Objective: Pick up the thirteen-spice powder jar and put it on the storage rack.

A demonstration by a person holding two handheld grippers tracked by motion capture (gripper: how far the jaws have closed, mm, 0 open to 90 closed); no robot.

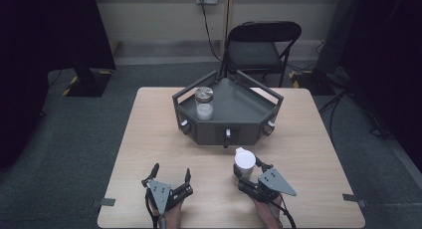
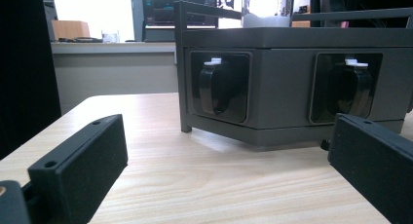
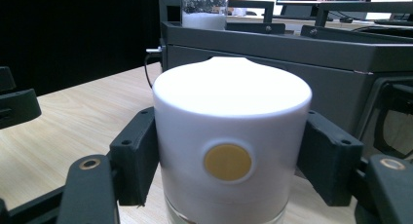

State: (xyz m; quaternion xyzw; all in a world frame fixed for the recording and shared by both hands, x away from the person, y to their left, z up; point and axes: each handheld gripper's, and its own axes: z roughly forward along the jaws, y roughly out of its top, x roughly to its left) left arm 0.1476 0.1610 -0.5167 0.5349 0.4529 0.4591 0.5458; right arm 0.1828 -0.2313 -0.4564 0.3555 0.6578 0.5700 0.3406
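my right gripper [image 1: 247, 170] fingers clamp the white-capped clear jar [image 3: 229, 136] upright, just in front of the dark grey hexagonal tray [image 1: 249, 112], ready for lifting in; my left gripper [image 1: 171, 174] fingers stand wide, empty, farther left of it.

Each gripper, left [image 1: 171, 175] and right [image 1: 250, 168], is black with a grey three-cornered plate on top, dotted with small screws. The jaws are flat black blocks with screw holes, brass-ringed bolts at their bases. A black cable trails toward six o'clock.
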